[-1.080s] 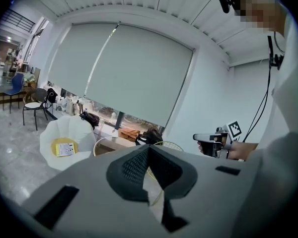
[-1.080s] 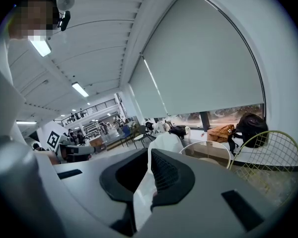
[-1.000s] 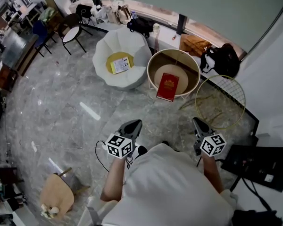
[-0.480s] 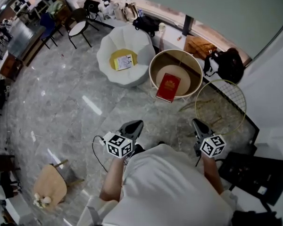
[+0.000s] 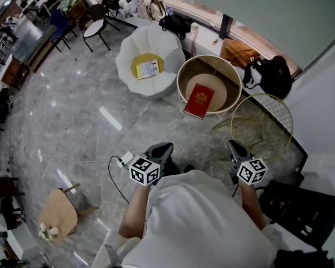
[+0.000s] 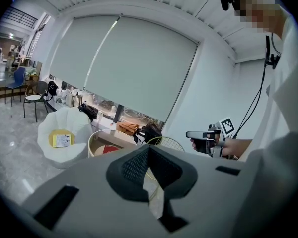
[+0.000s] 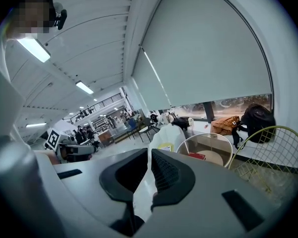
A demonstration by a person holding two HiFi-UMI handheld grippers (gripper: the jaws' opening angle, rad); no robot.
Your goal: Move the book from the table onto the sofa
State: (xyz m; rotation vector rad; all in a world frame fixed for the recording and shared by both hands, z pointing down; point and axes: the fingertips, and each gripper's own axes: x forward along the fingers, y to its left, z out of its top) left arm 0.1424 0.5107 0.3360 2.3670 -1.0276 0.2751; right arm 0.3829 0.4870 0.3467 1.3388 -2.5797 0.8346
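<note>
A red book (image 5: 199, 100) lies on the round wooden table (image 5: 183, 74), overhanging its near rim. Left of the table stands the white petal-shaped sofa (image 5: 156, 46), with a yellow cushion (image 5: 139, 65) and a paper on its seat. My left gripper (image 5: 163, 149) and right gripper (image 5: 234, 147) are held side by side over the floor, well short of the table, both shut with nothing between the jaws. In the left gripper view the shut left gripper (image 6: 148, 153) points at the book (image 6: 109, 149) and the sofa (image 6: 64, 133). The right gripper (image 7: 150, 158) faces the book (image 7: 197, 156).
A round wire-mesh table (image 5: 262, 119) stands right of the wooden one. Behind them lie a black backpack (image 5: 268, 71) and a brown bag (image 5: 240, 52). A black case (image 5: 307, 208) sits at the right, a small wooden stool (image 5: 58, 219) at the lower left, and a white plug with its cable (image 5: 124, 159) by my feet.
Both grippers have drifted a little forward over the floor, still shut and empty. A white plug and cable have come into sight beside the left gripper's cube. The book has not moved.
</note>
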